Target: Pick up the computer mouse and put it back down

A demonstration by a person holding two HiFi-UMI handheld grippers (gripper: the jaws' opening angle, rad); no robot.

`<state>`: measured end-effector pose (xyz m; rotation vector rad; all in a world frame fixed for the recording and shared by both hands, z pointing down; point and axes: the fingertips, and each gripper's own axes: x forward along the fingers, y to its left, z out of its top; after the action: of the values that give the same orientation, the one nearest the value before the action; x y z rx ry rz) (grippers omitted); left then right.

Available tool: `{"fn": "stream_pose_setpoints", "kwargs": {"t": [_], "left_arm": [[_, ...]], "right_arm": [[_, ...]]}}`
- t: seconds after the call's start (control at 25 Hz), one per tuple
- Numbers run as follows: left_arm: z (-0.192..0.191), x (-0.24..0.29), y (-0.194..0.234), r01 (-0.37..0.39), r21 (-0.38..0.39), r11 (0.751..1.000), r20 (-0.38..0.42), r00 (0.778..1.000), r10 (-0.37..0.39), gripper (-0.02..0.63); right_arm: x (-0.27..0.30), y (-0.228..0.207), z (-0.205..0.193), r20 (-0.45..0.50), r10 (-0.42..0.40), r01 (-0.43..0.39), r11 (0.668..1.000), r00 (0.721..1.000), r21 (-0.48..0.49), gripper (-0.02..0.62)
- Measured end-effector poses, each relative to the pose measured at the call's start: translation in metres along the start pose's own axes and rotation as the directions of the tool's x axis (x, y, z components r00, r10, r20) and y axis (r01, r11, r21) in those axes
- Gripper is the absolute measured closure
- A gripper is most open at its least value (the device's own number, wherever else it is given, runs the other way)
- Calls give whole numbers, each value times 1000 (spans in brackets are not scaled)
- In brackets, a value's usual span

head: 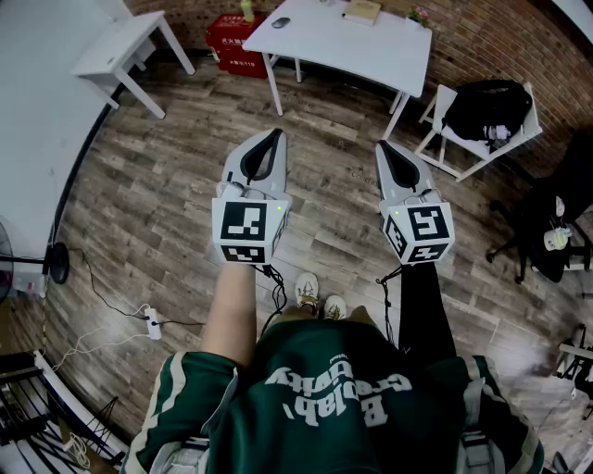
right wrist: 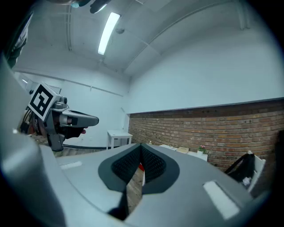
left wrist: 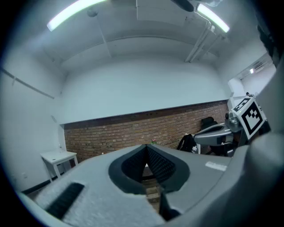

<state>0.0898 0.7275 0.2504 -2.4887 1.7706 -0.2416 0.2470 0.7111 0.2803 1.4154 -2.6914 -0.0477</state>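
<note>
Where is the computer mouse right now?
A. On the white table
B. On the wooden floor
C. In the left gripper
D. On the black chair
A: the small dark mouse lies on top of the white table, near its left end in the head view.

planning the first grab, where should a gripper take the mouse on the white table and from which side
Probably across its two long sides, coming down from above: the mouse lies flat and low on the white table with bare top around it. It is too small here to tell which way it points.
</note>
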Motion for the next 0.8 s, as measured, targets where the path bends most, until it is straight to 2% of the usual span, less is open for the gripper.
{"fn": "stream_pose_setpoints", "kwargs": {"t": [0.36,0.68,0.8], "left_arm": [[-6,-1,41,16,24,1000,6,1000,-16,600],[-6,3,62,-2,22,1000,23,1000,2,601],[-7,3,65,8,-8,1000,39,999,-8,532]], "right_arm": [[38,29,6,-1,15,-15,1000,1000,-23,581],[49,29,10,23,-9,9,1000,1000,-5,581],[49,26,9,12,-42,42,999,999,-11,581]]}}
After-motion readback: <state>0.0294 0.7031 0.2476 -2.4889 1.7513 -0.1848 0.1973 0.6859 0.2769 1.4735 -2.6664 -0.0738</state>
